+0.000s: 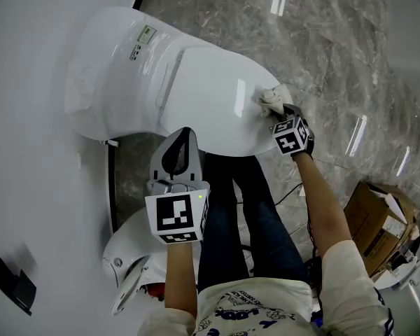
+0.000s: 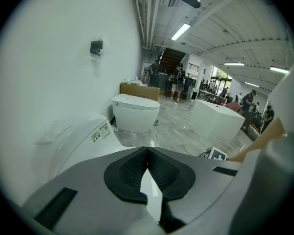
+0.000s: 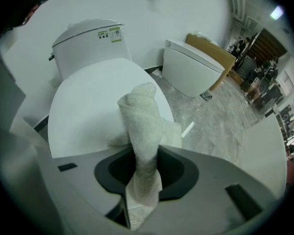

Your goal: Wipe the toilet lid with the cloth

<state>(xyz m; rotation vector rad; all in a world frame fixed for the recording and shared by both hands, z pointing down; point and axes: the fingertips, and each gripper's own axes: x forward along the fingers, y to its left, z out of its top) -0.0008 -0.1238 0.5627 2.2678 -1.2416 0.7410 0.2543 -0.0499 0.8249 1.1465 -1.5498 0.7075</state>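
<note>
In the head view the right gripper is mostly covered by its own marker cube, so its hold only reads in the right gripper view. There the right gripper is pinched on a rolled white cloth. The cloth stands up out of the jaws and its lower end is lost between them. The cloth sits at the front edge of the closed toilet lid and hides that stretch of the rim; whether it presses on the lid cannot be told.

The left gripper hangs near the lid's edge nearest the person, apart from the cloth. In its own view the left gripper has its tips together with nothing between them.

The person's left arm cuts off a white fixture by the wall, too hidden to name. Dark trouser legs stand on the marble floor. A cardboard box lies by the right arm, partly out of frame. A second toilet stands further along the wall.
</note>
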